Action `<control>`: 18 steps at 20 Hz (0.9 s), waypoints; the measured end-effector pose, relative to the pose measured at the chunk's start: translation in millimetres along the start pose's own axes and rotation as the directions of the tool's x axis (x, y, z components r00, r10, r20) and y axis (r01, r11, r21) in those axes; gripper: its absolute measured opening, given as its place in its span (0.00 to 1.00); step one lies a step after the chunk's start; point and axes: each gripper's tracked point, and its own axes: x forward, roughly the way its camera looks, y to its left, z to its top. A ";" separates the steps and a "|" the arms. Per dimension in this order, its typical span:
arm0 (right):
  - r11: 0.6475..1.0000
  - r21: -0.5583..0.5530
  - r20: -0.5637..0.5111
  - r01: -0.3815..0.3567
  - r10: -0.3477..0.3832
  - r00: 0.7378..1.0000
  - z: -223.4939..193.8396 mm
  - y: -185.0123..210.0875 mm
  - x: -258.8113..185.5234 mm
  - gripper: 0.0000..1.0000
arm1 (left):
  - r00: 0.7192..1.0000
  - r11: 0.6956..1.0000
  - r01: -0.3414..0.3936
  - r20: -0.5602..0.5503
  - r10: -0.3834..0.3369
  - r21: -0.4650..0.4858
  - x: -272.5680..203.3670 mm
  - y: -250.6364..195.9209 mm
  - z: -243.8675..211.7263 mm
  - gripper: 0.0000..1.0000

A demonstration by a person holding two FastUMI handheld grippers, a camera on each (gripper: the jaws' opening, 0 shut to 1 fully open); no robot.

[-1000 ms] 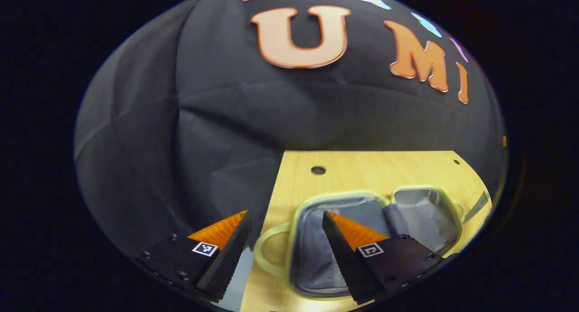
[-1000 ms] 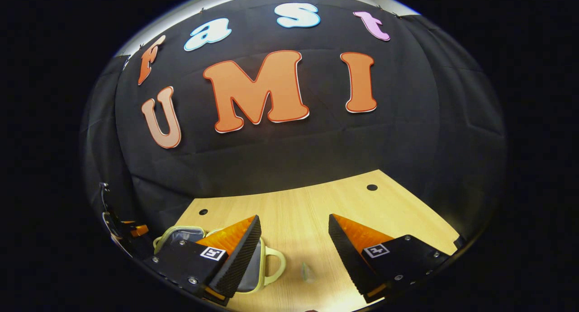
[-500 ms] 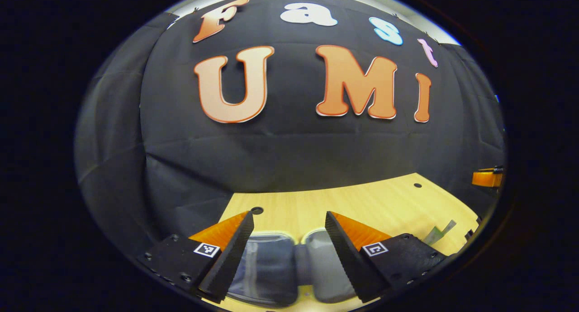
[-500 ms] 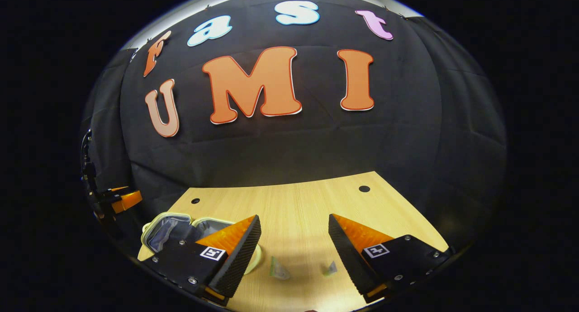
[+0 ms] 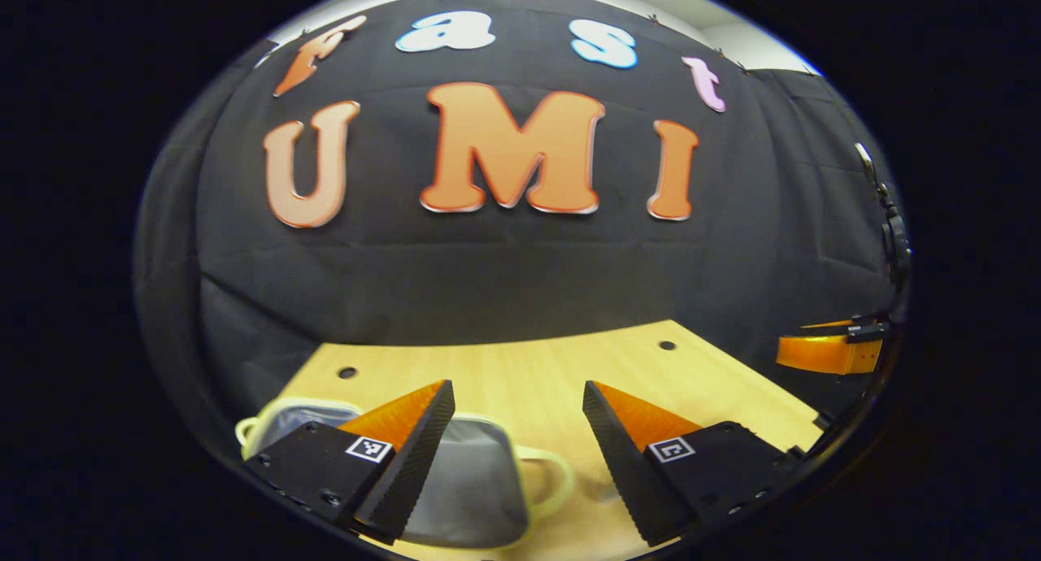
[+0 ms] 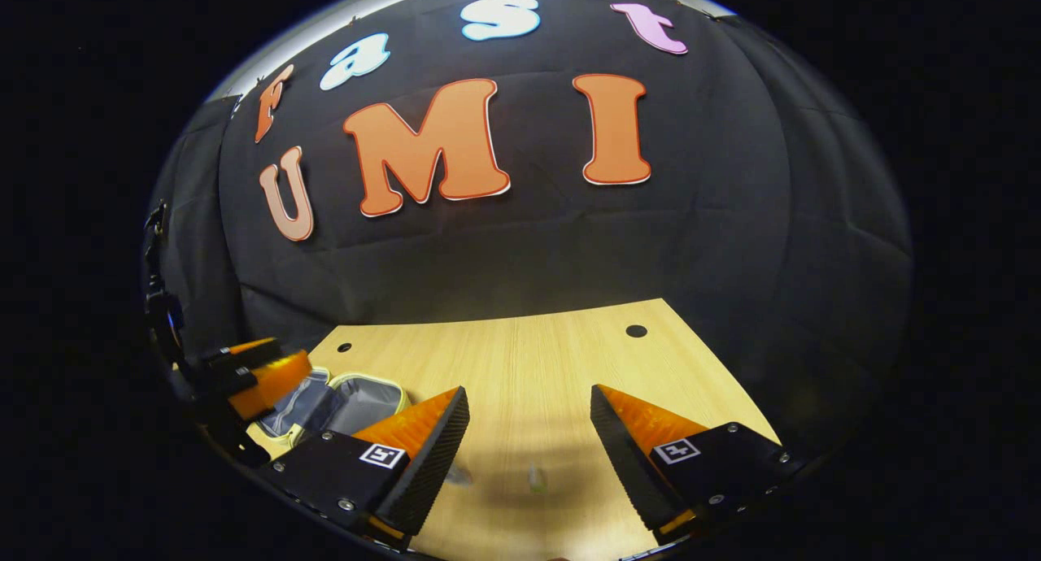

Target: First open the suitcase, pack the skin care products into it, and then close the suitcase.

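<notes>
The small suitcase lies open on the wooden table, pale yellow-green rim around grey lining, its handle pointing right. My left gripper hovers open over its right half with nothing between the fingers. In the right gripper view the suitcase sits at the lower left, with the left gripper above its far half. My right gripper is open and holds nothing. Two small skin care sachets lie on the table between its fingers; they are blurred.
The wooden table has small round holes near its back corners. The black cloth wall stands close behind its far edge. The right gripper shows at the right edge of the left gripper view.
The left gripper view has swung right, so the suitcase slid to the lower left. In the right gripper view the left gripper came closer over the suitcase. Both grippers stayed open.
</notes>
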 end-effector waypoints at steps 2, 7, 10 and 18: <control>1.000 -0.004 -0.014 0.002 -0.002 1.000 -4.7 -18.1 -1.9 0.95 | 0.999 1.000 0.023 -0.038 -0.022 0.010 14.3 -33.6 -20.7 0.98; 1.000 -0.025 -0.041 0.011 -0.012 0.999 -16.9 -52.5 -7.8 0.95 | 0.984 0.999 0.032 -0.177 -0.032 -0.004 38.5 -76.3 -96.1 0.98; 1.000 -0.013 -0.062 0.022 -0.023 0.998 -27.1 -72.6 -11.3 0.95 | 0.958 1.000 0.006 -0.287 0.001 0.025 47.8 -82.1 -145.7 0.99; 0.996 -0.025 -0.118 0.087 -0.090 0.989 -51.5 -112.4 -20.0 0.96 | 0.930 0.996 -0.075 -0.358 0.084 0.039 73.3 -81.1 -206.2 0.76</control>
